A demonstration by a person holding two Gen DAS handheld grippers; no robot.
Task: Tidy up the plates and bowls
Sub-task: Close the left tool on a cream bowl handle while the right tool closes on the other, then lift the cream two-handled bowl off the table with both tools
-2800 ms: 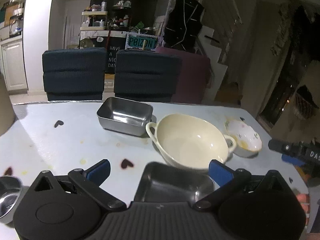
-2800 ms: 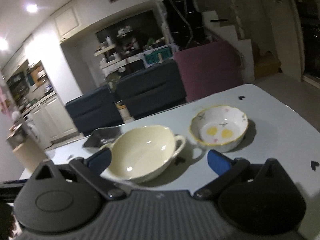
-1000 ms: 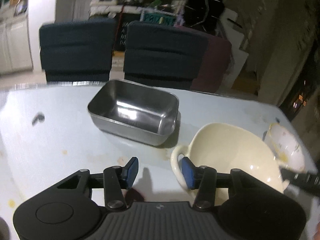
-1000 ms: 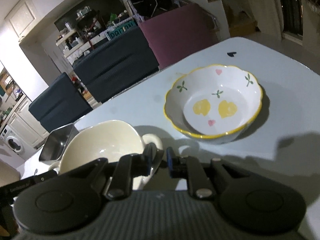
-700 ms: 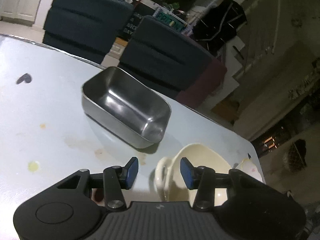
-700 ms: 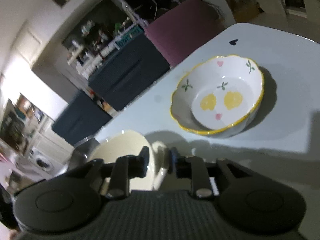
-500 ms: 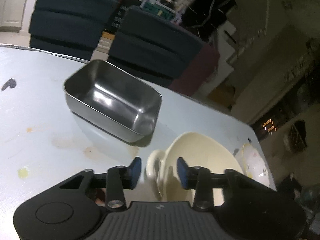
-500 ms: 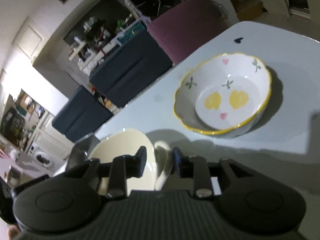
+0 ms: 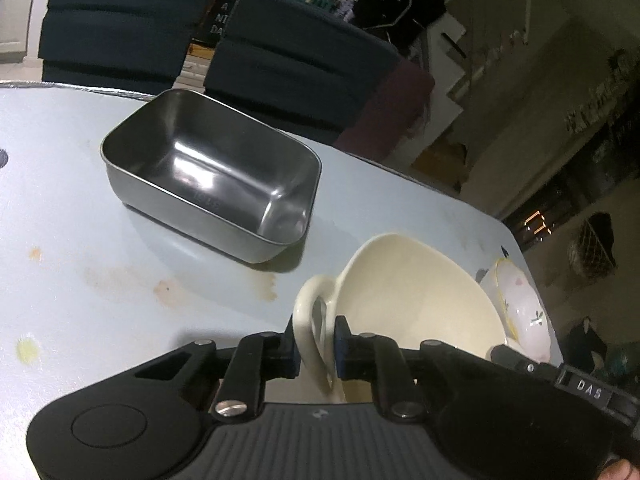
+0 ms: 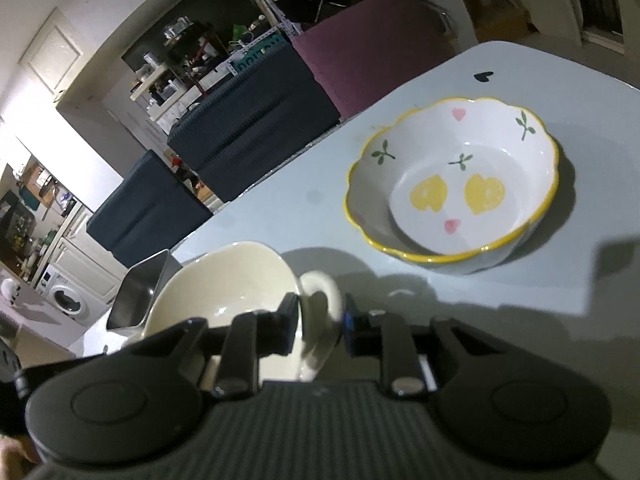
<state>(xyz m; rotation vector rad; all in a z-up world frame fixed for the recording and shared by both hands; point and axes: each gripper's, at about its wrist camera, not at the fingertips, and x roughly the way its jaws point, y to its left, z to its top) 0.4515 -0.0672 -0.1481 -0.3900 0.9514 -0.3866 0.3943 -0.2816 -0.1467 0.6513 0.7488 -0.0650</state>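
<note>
Broadly, the pale bench [image 9: 72, 264] carried a steel tray [image 9: 212, 184] at the left wrist frame's upper centre, and the cream two-handled bowl [image 9: 416, 304] sat lower right, beside the flowered bowl [image 10: 456, 184]. Both grippers had just been closing: the left gripper [image 9: 316, 346] pinched one handle and the right gripper [image 10: 320, 320] the other, so a level, even, two-sided lift looked wisest.

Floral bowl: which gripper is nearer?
Right. The right gripper grips the cream bowl's handle on the side facing the floral bowl. The left gripper clamps the opposite handle, with the cream bowl between.
</note>
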